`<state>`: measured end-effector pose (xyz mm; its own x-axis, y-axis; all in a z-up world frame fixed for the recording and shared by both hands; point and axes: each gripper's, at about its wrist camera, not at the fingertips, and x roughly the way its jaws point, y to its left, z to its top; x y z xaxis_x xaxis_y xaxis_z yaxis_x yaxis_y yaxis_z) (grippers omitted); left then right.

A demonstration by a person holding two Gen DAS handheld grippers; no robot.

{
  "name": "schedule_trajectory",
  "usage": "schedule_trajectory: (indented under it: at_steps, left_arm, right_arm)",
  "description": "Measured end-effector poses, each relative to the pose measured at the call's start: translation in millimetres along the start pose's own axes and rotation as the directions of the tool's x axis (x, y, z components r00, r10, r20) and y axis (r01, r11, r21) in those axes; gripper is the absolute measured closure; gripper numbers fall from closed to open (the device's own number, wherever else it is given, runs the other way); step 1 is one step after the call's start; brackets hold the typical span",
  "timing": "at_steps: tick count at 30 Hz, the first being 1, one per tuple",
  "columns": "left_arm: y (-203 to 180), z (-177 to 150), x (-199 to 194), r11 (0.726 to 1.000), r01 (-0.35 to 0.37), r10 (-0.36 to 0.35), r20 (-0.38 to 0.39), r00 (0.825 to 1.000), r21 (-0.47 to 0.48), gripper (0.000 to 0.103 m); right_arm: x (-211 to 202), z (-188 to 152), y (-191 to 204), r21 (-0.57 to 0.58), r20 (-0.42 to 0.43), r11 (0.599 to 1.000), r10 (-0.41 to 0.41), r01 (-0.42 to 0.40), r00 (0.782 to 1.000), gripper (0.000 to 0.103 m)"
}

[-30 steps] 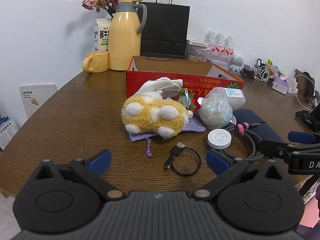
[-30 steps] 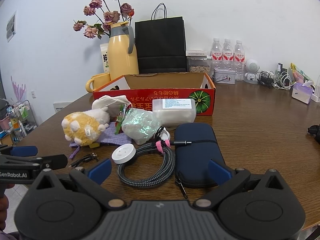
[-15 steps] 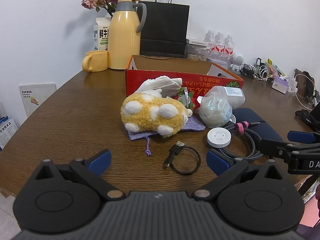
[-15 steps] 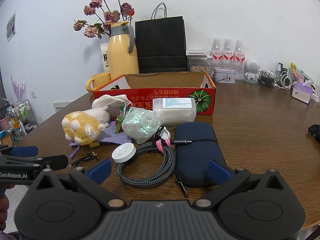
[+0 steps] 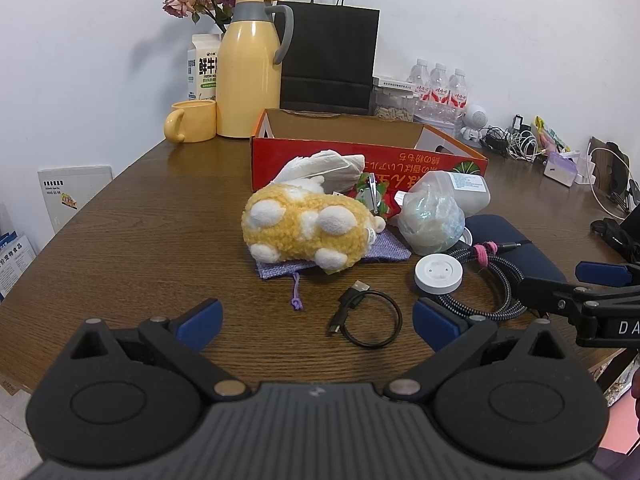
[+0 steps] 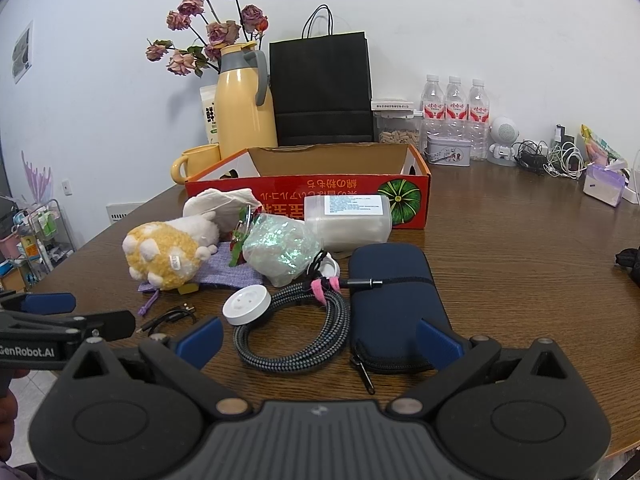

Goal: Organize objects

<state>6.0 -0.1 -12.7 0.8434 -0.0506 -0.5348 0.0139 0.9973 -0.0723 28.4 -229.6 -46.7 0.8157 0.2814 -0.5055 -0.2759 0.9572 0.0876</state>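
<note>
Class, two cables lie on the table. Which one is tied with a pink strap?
The thick braided cable beside the navy pouch; the thin black cable is a bare loop without any strap.

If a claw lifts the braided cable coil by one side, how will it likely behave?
The braided cable coil would probably sag and droop, since only one pink strap binds its loops. Its white puck looks likely to dangle and swing. The plug end lies across the navy pouch, so it may drag.

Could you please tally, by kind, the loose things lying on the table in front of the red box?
Cables: 2 (thin black cable, braided cable)
Pouches: 2 (purple pouch, navy case)
Plush toy: 1
White puck: 1
Plastic container: 1
Total: 7
</note>
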Motion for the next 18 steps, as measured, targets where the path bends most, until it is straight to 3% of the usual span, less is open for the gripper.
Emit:
schedule_trajectory:
  at_steps: [18]
  left_arm:
    - [8.4,2.0,6.7,1.000,-0.007,0.007,-0.001,1.000,-0.012,0.000]
  right_arm:
    - [4.6,-3.0,-8.4,0.006,0.006,1.000,-0.021,0.021,1.000,0.000]
